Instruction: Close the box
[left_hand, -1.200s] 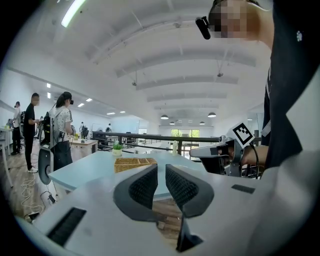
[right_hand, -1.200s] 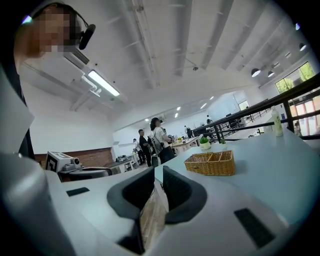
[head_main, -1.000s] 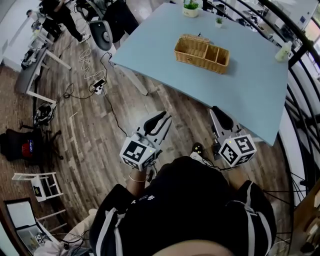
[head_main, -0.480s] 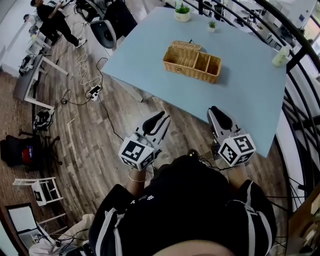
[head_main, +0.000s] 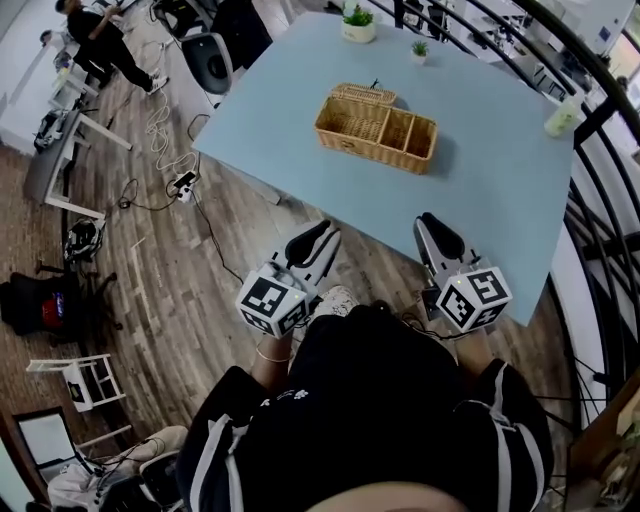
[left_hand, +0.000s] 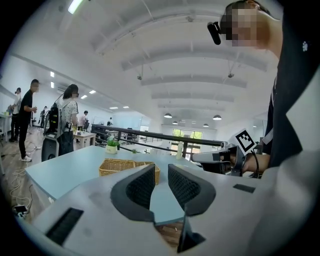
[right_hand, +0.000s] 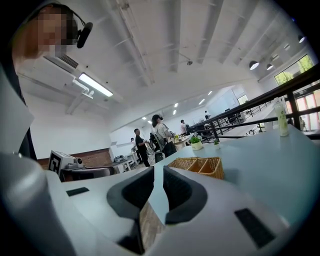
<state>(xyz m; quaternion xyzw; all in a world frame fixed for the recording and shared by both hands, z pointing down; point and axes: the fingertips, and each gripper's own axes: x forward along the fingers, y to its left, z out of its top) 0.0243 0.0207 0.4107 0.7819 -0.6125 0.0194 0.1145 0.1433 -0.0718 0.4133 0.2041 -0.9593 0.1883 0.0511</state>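
A wicker box (head_main: 376, 128) with several compartments stands on the light blue table (head_main: 480, 190); a woven lid (head_main: 362, 94) seems to stand raised at its far left end. Both grippers are held level in front of the table's near edge, well short of the box. My left gripper (head_main: 322, 232) is narrowly open with nothing between its jaws, and the box (left_hand: 125, 166) shows just beyond its tips (left_hand: 161, 172). My right gripper (head_main: 432, 225) is also narrowly open and empty (right_hand: 158, 175), with the box (right_hand: 197, 166) ahead to its right.
Two small potted plants (head_main: 357, 22) and a bottle (head_main: 562, 112) stand on the table's far side. A black railing (head_main: 600, 110) runs along the right. A chair (head_main: 208, 60) and floor cables (head_main: 185, 180) lie to the left; people (left_hand: 65, 125) stand farther off.
The table and box have come nearer as both grippers moved forward to the table's near edge. The jaws of both look unchanged.
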